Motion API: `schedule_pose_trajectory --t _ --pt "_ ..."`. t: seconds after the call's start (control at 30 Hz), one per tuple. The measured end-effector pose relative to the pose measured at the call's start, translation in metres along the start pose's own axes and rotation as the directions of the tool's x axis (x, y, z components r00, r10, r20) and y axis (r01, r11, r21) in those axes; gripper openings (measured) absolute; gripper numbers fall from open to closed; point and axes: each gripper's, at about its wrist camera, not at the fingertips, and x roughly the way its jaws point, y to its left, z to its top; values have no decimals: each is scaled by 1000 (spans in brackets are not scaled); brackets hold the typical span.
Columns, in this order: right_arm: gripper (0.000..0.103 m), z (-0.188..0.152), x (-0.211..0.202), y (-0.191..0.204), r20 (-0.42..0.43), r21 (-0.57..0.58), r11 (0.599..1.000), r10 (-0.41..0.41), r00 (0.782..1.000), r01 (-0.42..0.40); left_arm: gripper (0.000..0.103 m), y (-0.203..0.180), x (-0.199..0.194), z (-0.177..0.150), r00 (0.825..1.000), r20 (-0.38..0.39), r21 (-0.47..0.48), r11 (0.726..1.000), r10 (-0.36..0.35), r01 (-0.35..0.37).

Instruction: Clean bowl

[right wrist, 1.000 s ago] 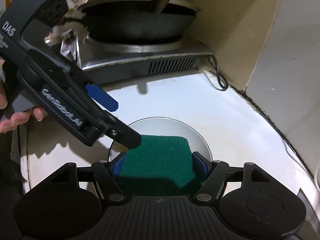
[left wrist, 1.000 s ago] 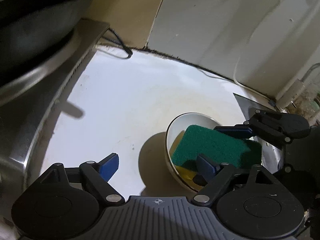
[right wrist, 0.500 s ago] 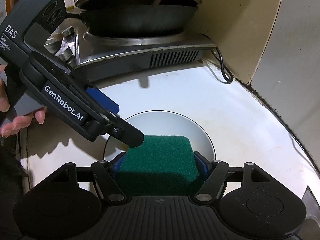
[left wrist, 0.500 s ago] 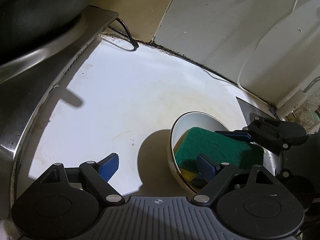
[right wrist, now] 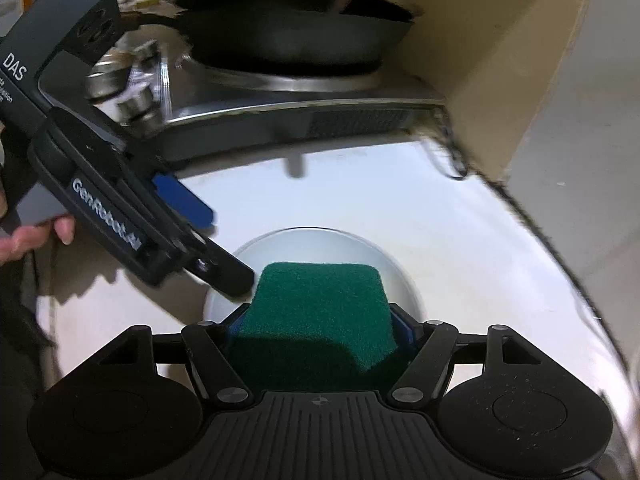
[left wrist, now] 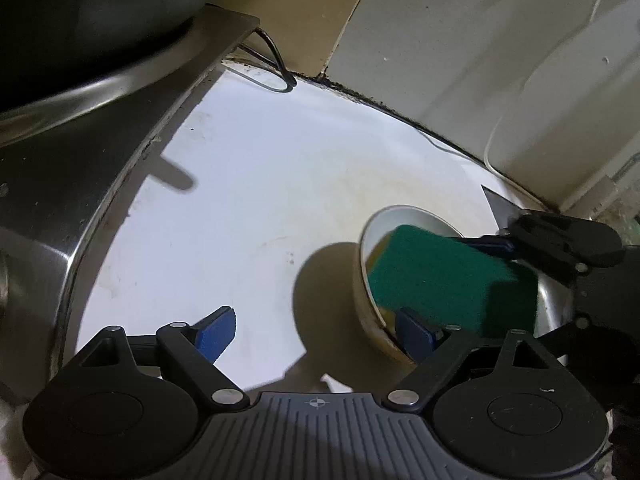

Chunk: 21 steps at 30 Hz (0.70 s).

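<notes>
We see the left gripper (left wrist: 316, 330) spread wide, one finger over the rim of the small round white ceramic bowl (left wrist: 370, 240) on the white countertop (left wrist: 260, 184). Inside that bowl, the right gripper (right wrist: 322, 322) clamps the green-topped rectangular scouring sponge (right wrist: 320, 300).

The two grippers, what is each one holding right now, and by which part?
Right gripper clamps the green sponge by its two side edges. Left gripper is open, one finger inside the bowl, gripping nothing.
</notes>
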Motion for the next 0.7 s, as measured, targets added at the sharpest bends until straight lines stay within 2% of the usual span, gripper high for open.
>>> schedule_pose_trajectory --t 0.1,0.2,0.27,0.43,0.53,0.6,0.7 --pt "70 -2 -5 -2 -20 -11 999 30 999 -30 88 3 -2 0 1000 -1 3 1000 1 -1" --pt "69 -5 -14 -4 -29 -37 999 3 1000 -5 88 -2 -5 -1 1000 -8 50 999 -5 5" --pt "70 -4 -19 -4 -16 -45 998 -47 999 46 88 -8 -8 -3 1000 -10 93 996 -7 8" --pt "70 -8 -25 -6 34 60 998 -26 999 24 90 -15 -13 -5 1000 -16 110 994 -6 8" --pt "70 -10 -30 -3 58 101 995 -6 998 1 97 -24 -16 -7 1000 -11 126 992 -2 3" --pt "70 -12 -35 2 61 121 992 -23 998 16 103 -31 -18 -8 1000 -5 139 990 4 -3" --pt "70 -16 -42 4 73 172 985 -38 997 25 103 -36 -22 -11 1000 2 139 990 5 -5"
